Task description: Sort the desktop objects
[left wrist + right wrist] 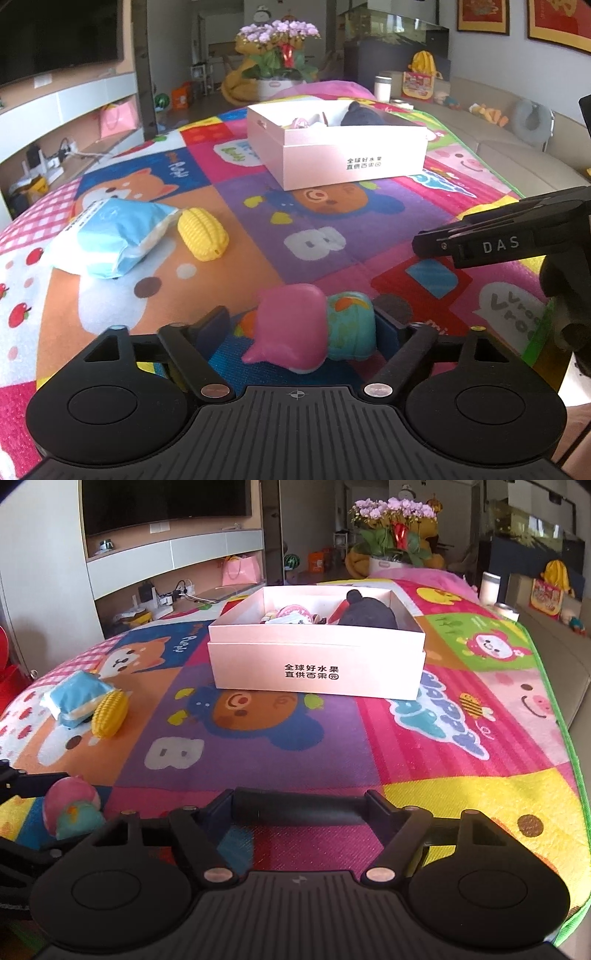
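Note:
My left gripper [301, 325] is shut on a soft pink and teal toy [295, 328], low over the colourful play mat [332, 229]; the same toy [70, 805] shows at the left edge of the right wrist view. My right gripper [301, 805] is shut on a black cylinder [299, 810] that spans the gap from pad to pad. A blue tissue pack [110, 236] and a yellow toy corn cob [203, 232] lie side by side at the left. The open pink box [317, 664] stands in the middle and holds several items, among them a black plush [369, 614].
The mat's green edge [554, 720] runs down the right side, with a beige sofa [517, 147] beyond it. A white canister [489, 587] and a pot of purple flowers [395, 517] stand past the box. A TV unit [166, 554] fills the far left.

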Demonstrator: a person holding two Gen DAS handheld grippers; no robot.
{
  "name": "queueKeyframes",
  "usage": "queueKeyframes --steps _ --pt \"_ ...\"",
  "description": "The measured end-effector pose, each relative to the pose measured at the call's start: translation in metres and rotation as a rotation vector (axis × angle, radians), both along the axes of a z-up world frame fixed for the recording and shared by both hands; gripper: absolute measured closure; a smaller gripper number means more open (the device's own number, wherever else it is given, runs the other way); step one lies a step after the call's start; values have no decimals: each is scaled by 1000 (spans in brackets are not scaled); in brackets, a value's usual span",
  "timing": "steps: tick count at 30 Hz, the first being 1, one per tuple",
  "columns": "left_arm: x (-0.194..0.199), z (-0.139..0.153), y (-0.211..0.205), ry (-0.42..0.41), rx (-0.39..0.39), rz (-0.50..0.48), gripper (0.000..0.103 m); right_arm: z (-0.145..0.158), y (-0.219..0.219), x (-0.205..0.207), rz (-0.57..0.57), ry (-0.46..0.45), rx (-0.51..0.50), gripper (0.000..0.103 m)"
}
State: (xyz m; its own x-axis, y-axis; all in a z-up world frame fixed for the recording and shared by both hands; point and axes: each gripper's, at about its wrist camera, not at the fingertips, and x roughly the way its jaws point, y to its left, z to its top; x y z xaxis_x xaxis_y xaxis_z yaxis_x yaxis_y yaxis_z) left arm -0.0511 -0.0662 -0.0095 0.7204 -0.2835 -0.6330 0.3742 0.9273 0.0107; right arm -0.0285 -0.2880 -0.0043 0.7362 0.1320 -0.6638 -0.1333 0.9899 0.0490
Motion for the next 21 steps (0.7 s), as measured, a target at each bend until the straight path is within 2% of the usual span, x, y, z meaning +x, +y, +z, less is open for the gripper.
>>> queueKeyframes --steps 3,8,11,15,21 --pt "-1 2 -3 -9 15 0 25 3 -1 -7 13 2 -14 28" --pt "-15 11 -8 -42 46 -48 26 9 -6 -30 81 -6 -113 28" --pt "-17 23 -13 -69 62 -87 26 26 -16 -40 98 -39 -130 28" --pt "0 57 -21 -178 59 -101 26 75 -33 -42 67 -160 -103 28" --pt "67 110 -39 -342 -27 -89 26 156 -54 -16 8 -349 -63 28"
